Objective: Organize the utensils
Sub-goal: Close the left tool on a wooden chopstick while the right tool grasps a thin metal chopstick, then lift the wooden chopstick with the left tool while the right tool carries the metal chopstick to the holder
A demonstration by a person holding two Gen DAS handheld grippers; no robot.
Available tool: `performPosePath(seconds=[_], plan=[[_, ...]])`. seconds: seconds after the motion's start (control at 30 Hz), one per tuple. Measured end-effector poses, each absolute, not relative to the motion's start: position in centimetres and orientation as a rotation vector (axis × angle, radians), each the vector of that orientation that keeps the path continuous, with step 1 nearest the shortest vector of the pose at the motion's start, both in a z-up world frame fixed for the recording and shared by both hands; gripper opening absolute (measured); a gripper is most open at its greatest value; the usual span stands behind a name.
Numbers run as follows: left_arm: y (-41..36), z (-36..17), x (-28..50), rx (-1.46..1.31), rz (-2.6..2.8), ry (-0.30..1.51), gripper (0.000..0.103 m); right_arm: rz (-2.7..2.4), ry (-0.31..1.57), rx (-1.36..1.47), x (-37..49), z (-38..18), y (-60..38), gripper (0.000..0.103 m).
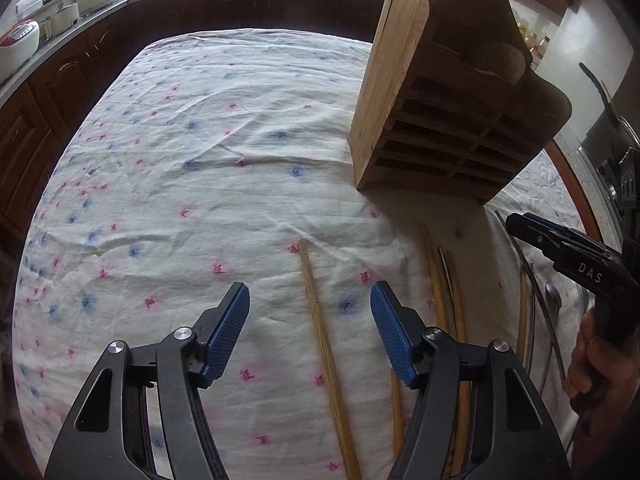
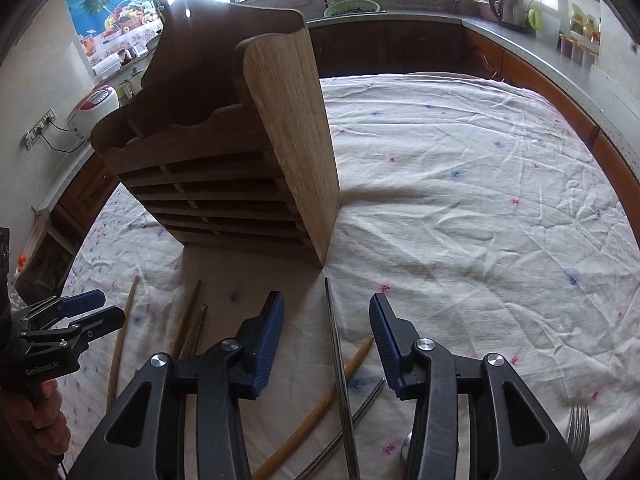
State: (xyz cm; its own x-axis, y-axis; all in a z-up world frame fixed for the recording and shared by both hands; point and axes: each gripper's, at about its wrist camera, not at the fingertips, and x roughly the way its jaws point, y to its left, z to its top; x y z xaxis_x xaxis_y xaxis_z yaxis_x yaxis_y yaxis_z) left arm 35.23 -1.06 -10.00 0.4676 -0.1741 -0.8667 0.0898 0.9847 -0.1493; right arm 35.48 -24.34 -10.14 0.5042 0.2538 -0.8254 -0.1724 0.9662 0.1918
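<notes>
Hovering over the table, both tongs tilt down toward loose sticks on the cloth. Left tongs [image 1: 310, 312]: jaws apart, straddling a pale wooden chopstick [image 1: 320, 332] that lies lengthwise between the blue pads; pads not touching it. Right tongs [image 2: 326, 328]: jaws apart too, straddling a thin metal chopstick [image 2: 338, 360]; nothing clamped. My reading: each pair is lined up along its stick so the pads can close across the narrow width, one stick per hand.

Wooden rack [image 2: 224, 160] stands upright on the table just beyond the sticks, slatted front facing them, open pockets on top. That looks the likely home for the utensils. Its side panel shows straight grain, rounded top corner; tall back board has a hanging hole.

More utensils lie between and beside the two tongs: a curved yellowish stick [image 2: 320, 408], more wooden sticks [image 1: 440, 292], a second grey metal pair [image 2: 360, 404], a fork [image 2: 578, 428] at the lower right of the right view, what seems a spoon [image 1: 554, 300] near the right tongs in the left view. None in the rack that I can see.

Tablecloth [image 1: 200, 140]: white, wrinkled, small pink and blue prints. Soft folds may let thin sticks roll or sink when pinched. Pads ribbed, blue, rubbery-looking.
</notes>
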Motion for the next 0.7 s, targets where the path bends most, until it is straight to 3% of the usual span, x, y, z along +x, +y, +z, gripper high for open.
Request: performPosePath(seconds=[0.07,0.2,0.27,0.33,0.37,0.4,0.7], plan=[[-1.4,-10.5,35.7,-0.082,-0.168,1.086,0.053,0.256,1.023,0.073,36.3,-10.7,-24.2,0.041],[-2.1,-10.6,35.9,-0.035,-0.166,1.072,0.053,0.244,1.042,0.016,37.2,-11.6,-23.6,0.035],[-2.5,-10.7,35.7,-0.013,-0.165,1.062,0.044,0.232,1.043,-0.023,37.1,-11.5,-23.0,0.026],[-2.9,-10.7,35.6,0.023,-0.165,1.050,0.022,0.220,1.037,-0.057,36.8,-11.6,-22.7,0.018],[-3.1,-10.7,35.6,0.036,-0.166,1.043,0.017,0.214,1.035,-0.068,36.7,-11.6,-22.6,0.008],[-3.2,-10.7,35.7,0.040,-0.169,1.042,0.008,0.212,1.036,-0.070,36.6,-11.6,-22.6,0.005],[-1.9,-7.7,33.3,-0.032,-0.223,0.985,0.005,0.263,0.971,0.013,34.0,-7.9,-23.0,0.004]])
